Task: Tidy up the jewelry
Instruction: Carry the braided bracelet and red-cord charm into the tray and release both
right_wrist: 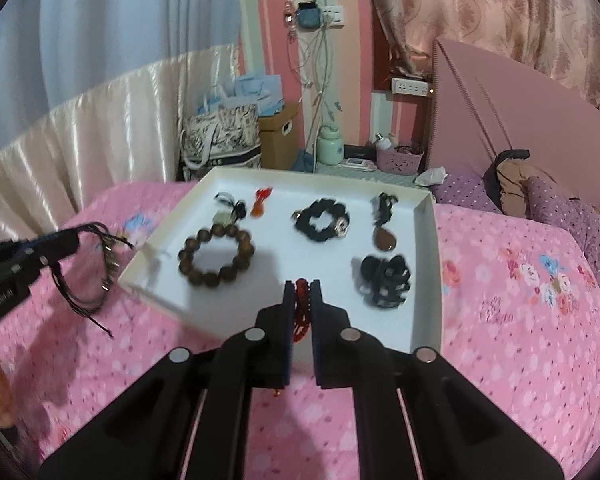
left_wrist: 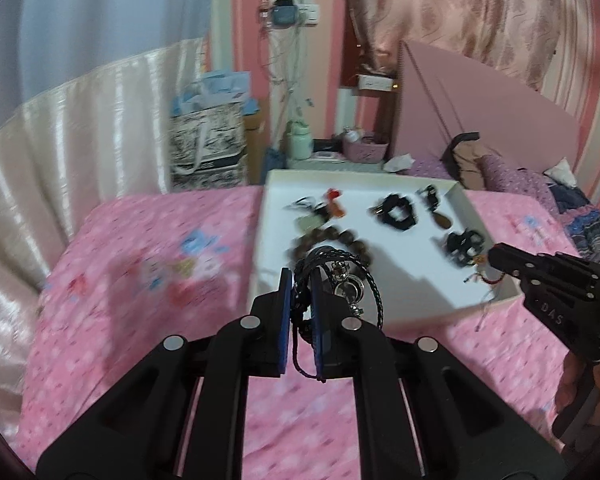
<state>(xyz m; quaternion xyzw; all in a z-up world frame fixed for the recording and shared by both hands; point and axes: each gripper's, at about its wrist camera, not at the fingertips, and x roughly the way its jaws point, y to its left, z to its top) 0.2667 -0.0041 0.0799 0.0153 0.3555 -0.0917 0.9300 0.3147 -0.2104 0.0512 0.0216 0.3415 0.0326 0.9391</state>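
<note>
Black braided cord [left_wrist: 342, 280] with metal charms hangs pinched in the left gripper [left_wrist: 302, 276] beside the tray's [right_wrist: 426, 248] left edge; right gripper [right_wrist: 302, 286] clamps red beads [right_wrist: 301, 308] above its near edge.

tray [right_wrist: 424, 264] on bed [right_wrist: 520, 320], bead bracelet [right_wrist: 216, 256] in tray left, hair claw [right_wrist: 386, 280] right, pendant [right_wrist: 385, 236] behind claw

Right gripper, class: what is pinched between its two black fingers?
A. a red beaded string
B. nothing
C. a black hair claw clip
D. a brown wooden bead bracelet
A: the right gripper is shut on the red beaded string, while the brown wooden bead bracelet lies in the white shallow tray.
</note>
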